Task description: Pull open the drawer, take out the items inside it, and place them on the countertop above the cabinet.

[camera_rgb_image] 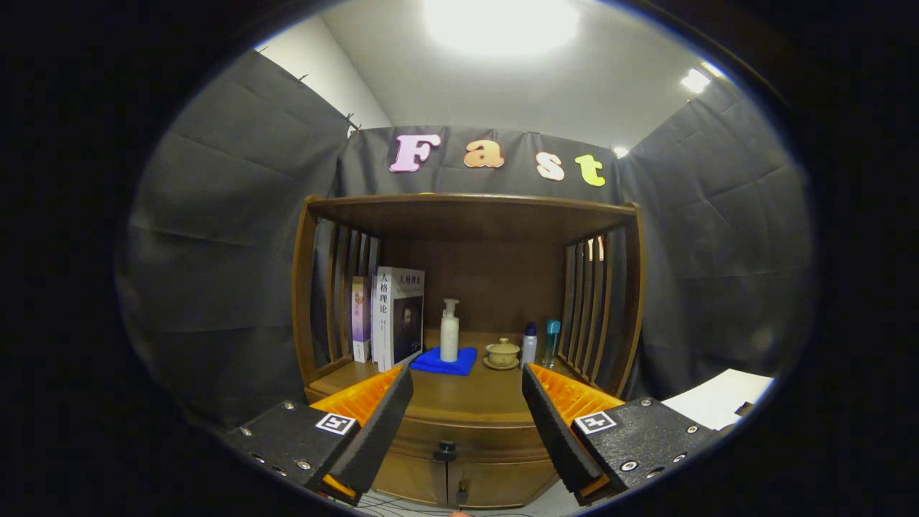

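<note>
A wooden cabinet [467, 215] stands ahead of me, with an open shelf above a countertop [467, 398]. Below the countertop is a shut drawer [467, 434] with a small dark knob [446, 450], seen between my fingers and a little beyond them. My gripper [467, 388] is open, its two fingers spread wide with nothing between them, held in the air in front of the cabinet. What lies inside the drawer is hidden.
On the countertop stand books [391, 316] at the left, a white pump bottle [449, 330] on a blue cloth [445, 361], a lidded cup [502, 352] and two small bottles [540, 343]. Cabinet doors [459, 482] sit under the drawer. A white sheet [718, 398] lies to the right.
</note>
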Tool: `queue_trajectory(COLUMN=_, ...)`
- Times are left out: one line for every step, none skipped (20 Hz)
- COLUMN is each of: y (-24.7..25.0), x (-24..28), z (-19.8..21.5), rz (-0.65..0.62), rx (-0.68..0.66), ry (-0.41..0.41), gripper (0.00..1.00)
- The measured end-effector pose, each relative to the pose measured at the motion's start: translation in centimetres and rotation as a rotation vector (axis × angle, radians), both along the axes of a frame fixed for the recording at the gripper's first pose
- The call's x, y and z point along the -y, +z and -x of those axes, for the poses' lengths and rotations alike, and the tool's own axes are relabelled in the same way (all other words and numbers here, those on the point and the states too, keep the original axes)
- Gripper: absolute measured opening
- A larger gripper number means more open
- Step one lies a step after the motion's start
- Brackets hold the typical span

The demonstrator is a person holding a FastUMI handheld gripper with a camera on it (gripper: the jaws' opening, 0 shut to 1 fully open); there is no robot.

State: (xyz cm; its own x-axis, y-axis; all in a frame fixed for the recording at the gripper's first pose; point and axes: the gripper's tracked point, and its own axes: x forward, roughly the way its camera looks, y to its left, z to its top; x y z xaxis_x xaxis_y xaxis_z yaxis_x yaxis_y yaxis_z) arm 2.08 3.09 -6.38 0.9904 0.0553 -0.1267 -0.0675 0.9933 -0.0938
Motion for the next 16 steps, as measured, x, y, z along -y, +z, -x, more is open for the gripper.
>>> queue_trajectory(y=-0.5, x=-0.2, z=-0.2, rz=-0.002, rx=-0.009, ry=0.006, gripper=0.95)
queue_trajectory(y=-1.0, x=-0.2, z=-0.3, rz=-0.002, rx=-0.019, ry=0.009, gripper=0.95)
queue_trajectory(y=-1.6, x=-0.2, z=-0.5, rz=0.0, rx=-0.03, ry=0.008, gripper=0.95)
queue_trajectory(y=-2.2, x=-0.1, z=-0.7, rz=0.003, rx=-0.042, ry=0.007, gripper=0.95)
queue_trajectory(y=-2.8, x=-0.1, z=-1.0, rz=0.007, rx=-0.054, ry=0.008, gripper=0.95)
queue_trajectory(y=-3.5, x=-0.1, z=-1.2, rz=0.011, rx=-0.064, ry=0.009, gripper=0.95)
queue_trajectory(y=-4.1, x=0.0, z=-1.5, rz=0.015, rx=-0.072, ry=0.006, gripper=0.95)
queue_trajectory(y=-4.9, x=0.1, z=-1.8, rz=0.018, rx=-0.083, ry=0.002, gripper=0.95)
queue_trajectory(y=-5.7, x=0.0, z=-2.3, rz=0.022, rx=-0.1, ry=-0.001, gripper=0.95)
queue_trajectory(y=-6.4, x=-0.2, z=-2.6, rz=0.024, rx=-0.118, ry=-0.002, gripper=0.95)
queue_trajectory(y=-7.2, x=-0.4, z=-3.1, rz=0.025, rx=-0.134, ry=-0.001, gripper=0.95)
queue_trajectory(y=-8.0, x=-0.5, z=-3.5, rz=0.026, rx=-0.147, ry=-0.003, gripper=0.95)
queue_trajectory(y=-8.7, x=-0.5, z=-3.8, rz=0.027, rx=-0.157, ry=-0.009, gripper=0.95)
queue_trajectory(y=-9.6, x=-0.7, z=-4.1, rz=0.026, rx=-0.169, ry=-0.012, gripper=0.95)
queue_trajectory(y=-10.4, x=-0.9, z=-4.4, rz=0.022, rx=-0.18, ry=-0.012, gripper=0.95)
queue_trajectory(y=-11.6, x=-1.2, z=-4.6, rz=0.021, rx=-0.195, ry=-0.011, gripper=0.95)
